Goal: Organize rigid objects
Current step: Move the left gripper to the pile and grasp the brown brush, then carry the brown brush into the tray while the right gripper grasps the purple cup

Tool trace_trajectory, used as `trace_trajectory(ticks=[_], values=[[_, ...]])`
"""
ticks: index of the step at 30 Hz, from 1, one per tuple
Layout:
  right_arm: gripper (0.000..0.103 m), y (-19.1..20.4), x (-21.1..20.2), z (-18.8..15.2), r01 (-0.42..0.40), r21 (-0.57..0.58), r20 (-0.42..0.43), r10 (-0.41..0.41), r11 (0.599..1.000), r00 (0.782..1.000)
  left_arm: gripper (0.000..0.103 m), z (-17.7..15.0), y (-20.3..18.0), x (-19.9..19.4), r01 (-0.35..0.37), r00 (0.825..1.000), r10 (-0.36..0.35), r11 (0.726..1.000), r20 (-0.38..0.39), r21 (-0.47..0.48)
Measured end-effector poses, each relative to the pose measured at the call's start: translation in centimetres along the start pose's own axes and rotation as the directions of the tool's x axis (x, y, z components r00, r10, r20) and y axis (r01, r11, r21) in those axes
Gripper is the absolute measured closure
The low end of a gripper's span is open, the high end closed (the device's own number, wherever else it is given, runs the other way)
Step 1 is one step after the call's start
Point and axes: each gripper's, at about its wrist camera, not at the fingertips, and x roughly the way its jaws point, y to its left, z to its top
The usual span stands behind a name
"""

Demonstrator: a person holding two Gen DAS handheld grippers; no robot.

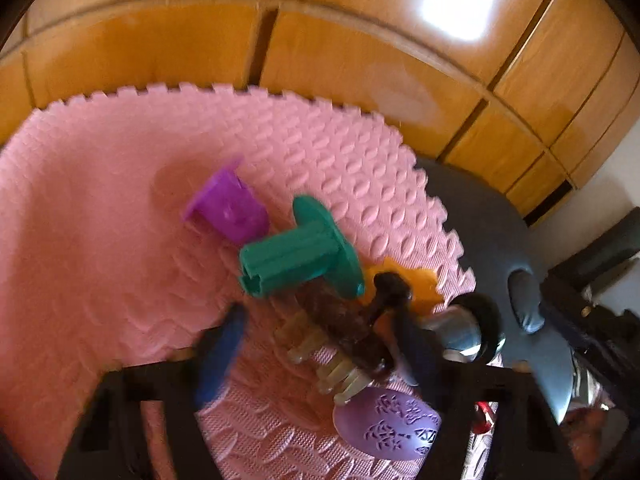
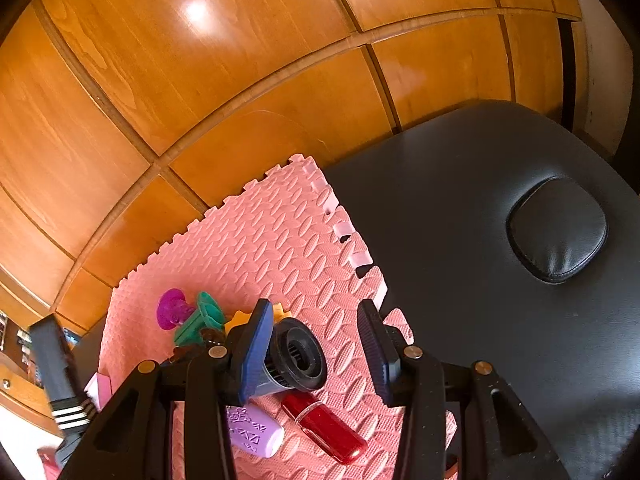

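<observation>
On the pink foam mat (image 1: 100, 208) lie a purple plastic piece (image 1: 230, 206), a green spool-shaped piece (image 1: 296, 252), a brown hair claw clip (image 1: 352, 332), an orange piece (image 1: 416, 284), a lilac embossed bar (image 1: 388, 426) and a grey-black filter cup (image 1: 468, 330). My left gripper (image 1: 320, 356) is open, its blue fingers on either side of the hair clip. In the right wrist view my right gripper (image 2: 316, 352) is open above the filter cup (image 2: 296, 360), with a red cylinder (image 2: 324, 426) and the lilac bar (image 2: 254, 430) below it.
The mat (image 2: 280, 240) lies on a black padded table (image 2: 480, 200) with a raised oval cushion (image 2: 556, 228). Orange wooden cabinet doors (image 2: 200, 80) stand behind. A black handle with white stripes (image 2: 56, 368) shows at the left edge.
</observation>
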Motion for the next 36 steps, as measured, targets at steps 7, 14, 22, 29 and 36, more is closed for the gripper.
trace_trajectory(ticks=[7, 14, 22, 29, 36], values=[[0.059, 0.0, 0.2, -0.1, 0.025, -0.019, 0.003, -0.025, 0.999, 1.0, 0.047, -1.6, 1.6, -2.0, 0.049, 0.999, -0.049, 0.999, 0.009, -0.024], [0.059, 0.4, 0.3, -0.3, 0.044, -0.051, 0.006, -0.044, 0.998, 0.999, 0.047, -5.9, 4.2, -6.5, -0.024, 0.999, 0.024, 1.0, 0.026, -0.004], [0.059, 1.7, 0.3, -0.9, 0.029, -0.13, 0.009, -0.028, 0.991, 1.0, 0.047, -11.9, 5.9, -10.8, -0.088, 0.996, 0.087, 0.995, 0.035, 0.046], [0.059, 5.3, 0.6, -2.4, -0.063, -0.275, -0.034, 0.055, 0.959, 0.998, 0.047, -14.1, 5.8, -12.3, -0.116, 0.991, 0.108, 0.987, 0.075, 0.113], [0.059, 13.7, 3.1, -4.4, -0.147, -0.571, -0.152, 0.072, 0.808, 0.986, 0.047, -14.2, 6.2, -12.6, -0.092, 0.993, 0.083, 0.99, 0.086, 0.107]])
